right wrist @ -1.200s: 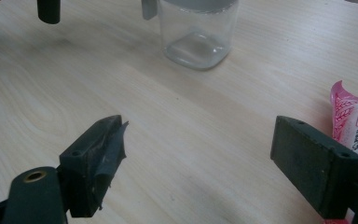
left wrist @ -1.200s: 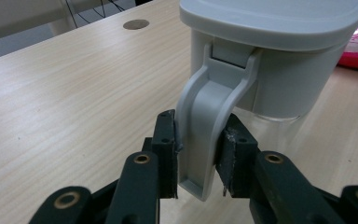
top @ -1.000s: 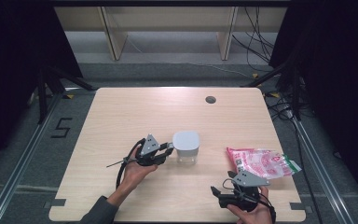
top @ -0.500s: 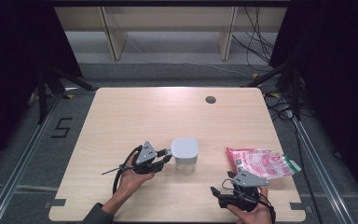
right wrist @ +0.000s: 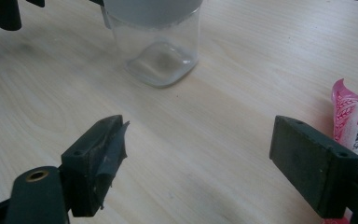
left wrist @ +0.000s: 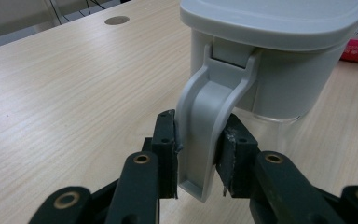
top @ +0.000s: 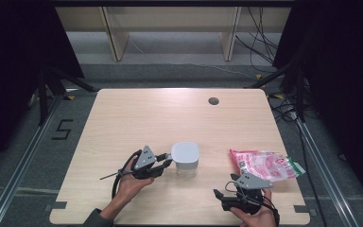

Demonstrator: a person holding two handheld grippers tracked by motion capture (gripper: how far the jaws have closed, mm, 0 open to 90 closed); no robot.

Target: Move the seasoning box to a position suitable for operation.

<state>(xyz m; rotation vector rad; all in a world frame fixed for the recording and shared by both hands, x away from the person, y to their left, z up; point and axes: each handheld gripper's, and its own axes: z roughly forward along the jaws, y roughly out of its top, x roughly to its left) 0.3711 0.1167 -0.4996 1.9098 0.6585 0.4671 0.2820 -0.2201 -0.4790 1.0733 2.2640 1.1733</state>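
Observation:
A clear square container (top: pixel 185 166) with a grey lid (top: pixel 185 152) stands near the middle of the wooden table (top: pixel 170 118). The grey side latch (left wrist: pixel 205 126) hangs down from the lid (left wrist: pixel 270 18) in the left gripper view. My left gripper (top: pixel 166 163) (left wrist: pixel 199 158) is shut on that latch, its pads pressing both sides. My right gripper (top: pixel 220 198) (right wrist: pixel 200 158) hovers by the near right edge, open and holding nothing. It faces the container (right wrist: pixel 161 46).
A pink printed bag (top: pixel 264 164) (right wrist: pixel 354 121) lies flat at the right, just beyond the right gripper. A small round hole (top: pixel 213 100) sits at the table's far right. A shelf unit (top: pixel 170 28) and cables lie on the floor beyond.
The left gripper and the container it holds by the latch have shifted slightly toward the near edge. The right gripper has stayed where it was.

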